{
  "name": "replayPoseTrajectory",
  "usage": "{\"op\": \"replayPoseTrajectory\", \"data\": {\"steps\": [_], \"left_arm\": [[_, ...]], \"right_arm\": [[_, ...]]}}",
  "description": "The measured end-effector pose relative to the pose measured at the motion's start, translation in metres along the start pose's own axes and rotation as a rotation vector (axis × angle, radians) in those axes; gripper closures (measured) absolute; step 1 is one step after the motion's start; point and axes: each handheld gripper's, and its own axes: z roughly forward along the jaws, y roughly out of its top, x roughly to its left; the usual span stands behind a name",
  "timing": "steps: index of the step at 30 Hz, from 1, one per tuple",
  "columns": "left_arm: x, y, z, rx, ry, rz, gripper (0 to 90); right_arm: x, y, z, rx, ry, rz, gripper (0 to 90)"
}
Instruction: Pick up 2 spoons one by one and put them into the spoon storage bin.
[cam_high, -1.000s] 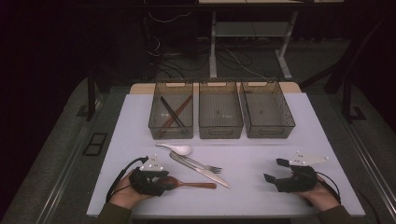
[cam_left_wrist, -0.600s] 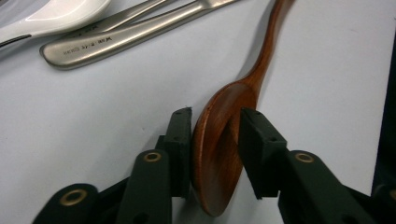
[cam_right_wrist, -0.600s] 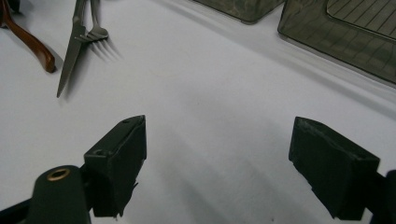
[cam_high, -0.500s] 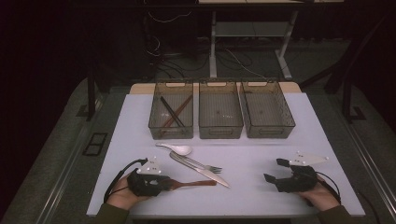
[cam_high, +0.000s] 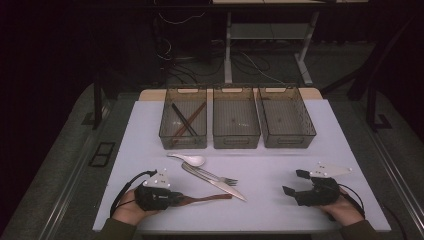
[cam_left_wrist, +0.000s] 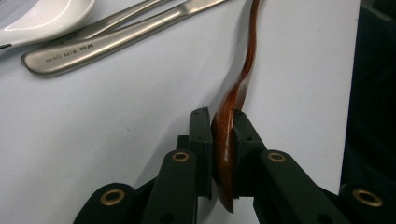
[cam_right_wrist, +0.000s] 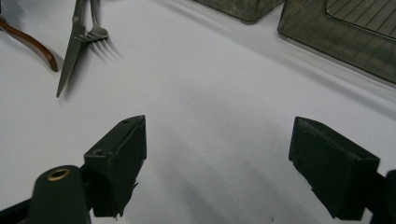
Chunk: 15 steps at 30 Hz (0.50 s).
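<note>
A brown wooden spoon (cam_high: 212, 198) lies near the table's front edge, handle pointing right. My left gripper (cam_high: 175, 199) is shut on its bowl end. In the left gripper view the jaws (cam_left_wrist: 223, 135) clamp the spoon (cam_left_wrist: 243, 70) edge-on, just above the white tabletop. My right gripper (cam_high: 294, 184) rests at the front right, open, with nothing between its jaws (cam_right_wrist: 217, 163). A white ceramic spoon (cam_high: 189, 159), a steel fork (cam_high: 222, 178) and a steel knife (cam_high: 222, 187) lie mid-table, just beyond the wooden spoon.
Three dark mesh bins stand in a row at the back: the left bin (cam_high: 183, 141) holds chopsticks (cam_high: 186, 120), while the middle bin (cam_high: 236, 141) and right bin (cam_high: 289, 141) look empty. Bare white table (cam_high: 270, 165) lies between my grippers.
My left hand has shifted only slightly, its gripper at the wooden spoon's bowl throughout. The right gripper has stayed put.
</note>
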Motion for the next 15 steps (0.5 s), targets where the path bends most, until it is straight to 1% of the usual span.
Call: {"op": "replayPoseTrajectory", "data": {"steps": [4,6,8,11,12,15], "left_arm": [[0.001,0.001,-0.004,-0.026,-0.005,-0.007,80.5],[0.001,0.002,-0.006,-0.043,-0.013,-0.013,80.5],[0.001,0.003,-0.007,-0.056,-0.016,-0.016,80.6],[0.001,0.004,-0.009,-0.077,-0.016,-0.016,80.6],[0.001,0.005,-0.01,-0.091,-0.017,-0.02,80.6],[0.001,0.008,-0.012,-0.111,-0.014,-0.017,80.6]], "right_arm": [[0.001,0.0,0.001,0.001,0.005,-0.004,18.3],[0.003,0.0,0.002,0.001,0.016,-0.011,16.1],[0.004,0.0,0.003,-0.015,0.029,-0.016,13.8],[0.005,0.002,0.003,-0.041,0.051,-0.003,11.0],[0.006,0.002,0.003,-0.044,0.054,-0.002,10.9],[0.009,0.003,0.005,-0.054,0.054,0.001,10.3]]}}
